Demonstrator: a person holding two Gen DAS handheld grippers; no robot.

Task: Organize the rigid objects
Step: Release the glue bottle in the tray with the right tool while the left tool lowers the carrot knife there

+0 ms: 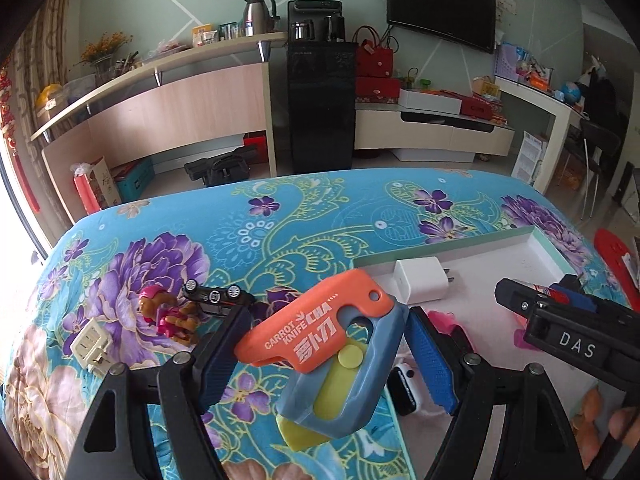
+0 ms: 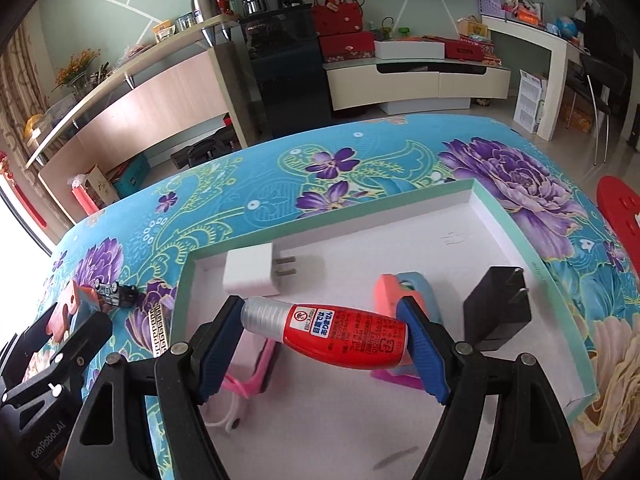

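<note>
Tray [image 2: 496,216] holds white charger [image 2: 250,274], black charger [image 2: 496,312]; toy car [image 1: 218,294] outside.

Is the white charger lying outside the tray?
No, the white charger lies inside the tray, in its far left corner.

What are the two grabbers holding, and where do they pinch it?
Left gripper pinches the carrot knife toy across its sides. Right gripper pinches the red bottle end to end, clear cap against one finger.
</note>
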